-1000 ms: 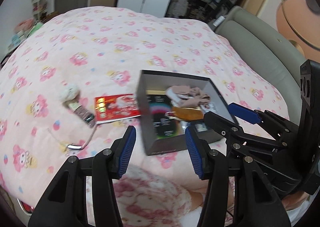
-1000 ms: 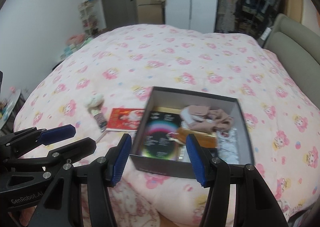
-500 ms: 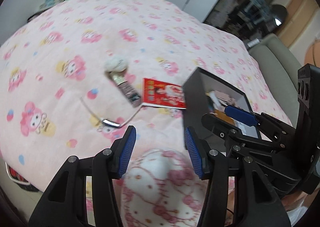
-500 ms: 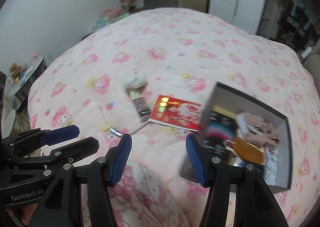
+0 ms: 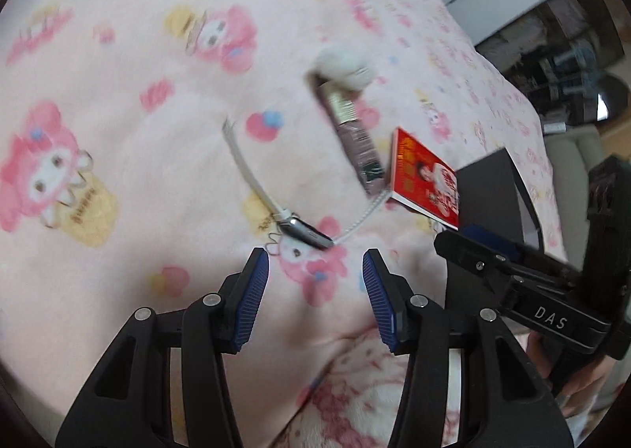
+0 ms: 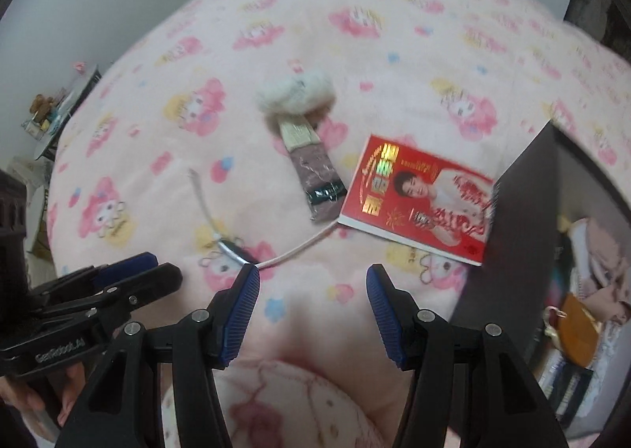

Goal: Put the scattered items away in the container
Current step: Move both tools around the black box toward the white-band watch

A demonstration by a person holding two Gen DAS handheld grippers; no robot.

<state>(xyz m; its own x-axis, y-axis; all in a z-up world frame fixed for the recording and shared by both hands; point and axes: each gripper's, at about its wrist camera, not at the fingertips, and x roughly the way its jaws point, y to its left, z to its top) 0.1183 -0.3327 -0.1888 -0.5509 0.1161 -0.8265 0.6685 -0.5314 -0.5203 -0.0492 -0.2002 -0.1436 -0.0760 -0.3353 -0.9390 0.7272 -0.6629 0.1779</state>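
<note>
Left wrist view: left gripper (image 5: 315, 270) tilted down over the pink cartoon-print blanket (image 5: 118, 93); jaws apart, nothing between the blue pads.
Right wrist view: right gripper (image 6: 313, 282) also angled down at the blanket; jaws apart, empty.
Watch: silver case with white strap (image 6: 232, 247) lies flat just ahead of both grippers; in the right view it sits at the tip of the left-side pad, contact unclear.
Tube: brownish tube (image 6: 315, 180) with a white fluffy ball (image 6: 295, 93) at its far end, beyond the watch.
Booklet: red printed booklet (image 6: 418, 195), just right of the tube, its far edge against the box wall.
Container: dark open box (image 6: 524, 211) at the right, already holding cloth and other small items.
Other gripper: each view shows the neighbouring gripper at its edge, held in a hand (image 6: 35, 400).
</note>
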